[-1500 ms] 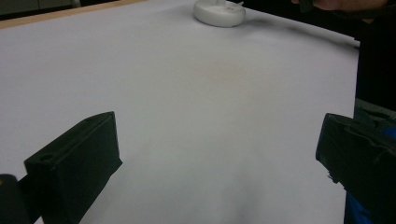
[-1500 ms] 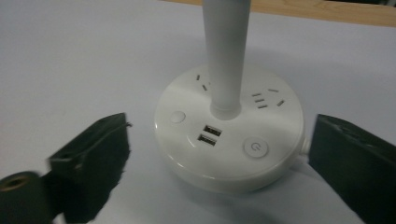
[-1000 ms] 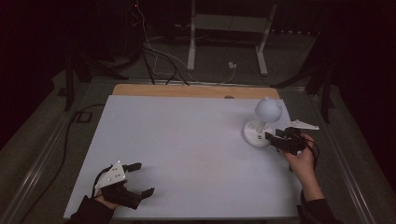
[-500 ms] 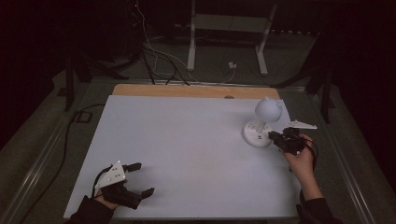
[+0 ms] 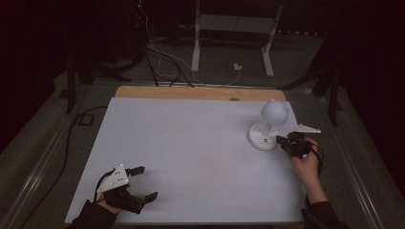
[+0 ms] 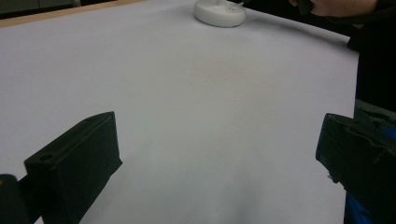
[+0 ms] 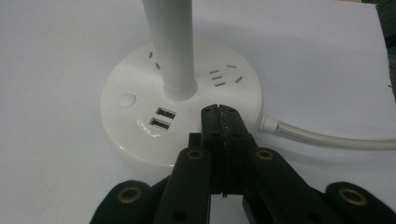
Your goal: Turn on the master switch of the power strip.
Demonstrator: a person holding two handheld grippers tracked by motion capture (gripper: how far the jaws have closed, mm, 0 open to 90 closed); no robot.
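Observation:
A white desk lamp with a round head [image 5: 274,111] stands on a round base [image 5: 262,136] at the table's right side. That base [image 7: 180,114] carries two USB ports [image 7: 161,118], a round button [image 7: 127,100] and socket slots. My right gripper [image 7: 219,112] is shut with nothing between its jaws, its tips over the base's near rim; from above it [image 5: 286,141] sits just right of the base. My left gripper [image 5: 142,182] rests open near the table's front left corner. Its two jaws stand wide apart over bare white table [image 6: 196,116], the lamp base [image 6: 219,11] far ahead.
The lamp's white cable [image 7: 327,137] runs off to the right from the base. A grey three-cornered plate [image 5: 305,128] tops the right gripper. The white table sheet [image 5: 191,143] ends at a wooden strip [image 5: 191,92] at the back; stands and cables lie on the floor beyond.
The right gripper has drawn slightly back and right from the lamp base. The left gripper has not moved.

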